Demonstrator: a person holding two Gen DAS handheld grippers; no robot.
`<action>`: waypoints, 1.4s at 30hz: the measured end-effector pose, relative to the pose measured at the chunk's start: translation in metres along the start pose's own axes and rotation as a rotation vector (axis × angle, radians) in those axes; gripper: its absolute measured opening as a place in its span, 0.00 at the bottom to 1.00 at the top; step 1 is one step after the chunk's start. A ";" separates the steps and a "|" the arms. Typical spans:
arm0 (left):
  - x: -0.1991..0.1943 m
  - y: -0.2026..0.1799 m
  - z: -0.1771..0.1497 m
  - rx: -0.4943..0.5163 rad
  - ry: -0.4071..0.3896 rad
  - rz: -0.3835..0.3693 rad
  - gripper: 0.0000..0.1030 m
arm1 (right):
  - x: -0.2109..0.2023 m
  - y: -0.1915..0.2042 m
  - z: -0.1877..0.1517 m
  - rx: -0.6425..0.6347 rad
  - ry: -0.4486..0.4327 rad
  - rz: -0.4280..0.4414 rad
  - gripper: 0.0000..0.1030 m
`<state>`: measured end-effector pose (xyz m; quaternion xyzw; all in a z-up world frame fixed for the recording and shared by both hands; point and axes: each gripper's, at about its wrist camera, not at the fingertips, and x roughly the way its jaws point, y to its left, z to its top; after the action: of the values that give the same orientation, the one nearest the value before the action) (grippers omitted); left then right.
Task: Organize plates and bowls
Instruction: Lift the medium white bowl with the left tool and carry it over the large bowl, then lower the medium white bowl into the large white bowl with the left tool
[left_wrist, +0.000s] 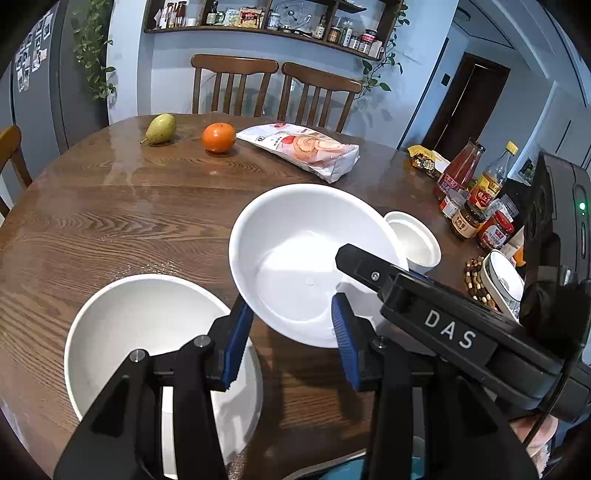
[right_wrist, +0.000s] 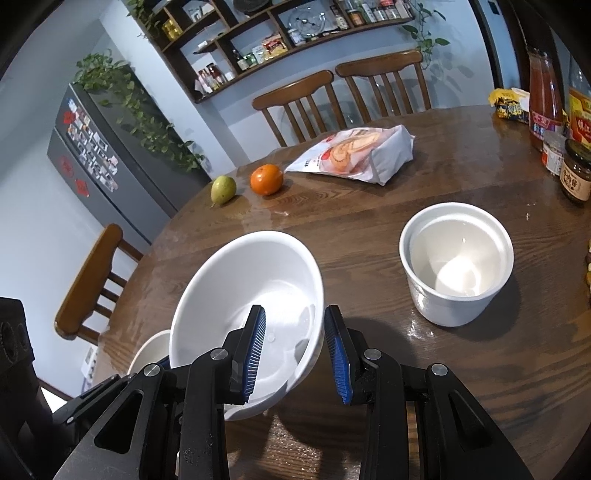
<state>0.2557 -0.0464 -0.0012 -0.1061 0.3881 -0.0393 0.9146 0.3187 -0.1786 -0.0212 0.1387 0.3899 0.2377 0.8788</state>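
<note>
White lifted bowl (right_wrist: 243, 314) in right gripper (right_wrist: 295, 347), cup (right_wrist: 456, 273) beside, pear (right_wrist: 223, 189), orange (right_wrist: 266, 179) beyond

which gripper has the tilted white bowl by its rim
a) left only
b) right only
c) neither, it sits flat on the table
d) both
d: in the right wrist view the right gripper pinches the tilted white bowl at its near rim, and in the left wrist view the left gripper straddles the same bowl's near edge while the right one reaches over its far side.
</note>
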 end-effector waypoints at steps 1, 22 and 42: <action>-0.001 0.000 0.000 0.001 -0.004 0.001 0.40 | -0.001 0.001 0.000 0.000 -0.004 0.002 0.36; -0.029 0.003 -0.004 0.014 -0.046 0.051 0.40 | -0.014 0.020 -0.003 -0.029 -0.044 0.062 0.36; -0.077 0.037 -0.049 -0.095 -0.144 0.137 0.40 | -0.012 0.082 -0.033 -0.258 0.017 0.148 0.36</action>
<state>0.1666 -0.0066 0.0113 -0.1252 0.3290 0.0494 0.9347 0.2619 -0.1135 -0.0001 0.0510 0.3524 0.3512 0.8659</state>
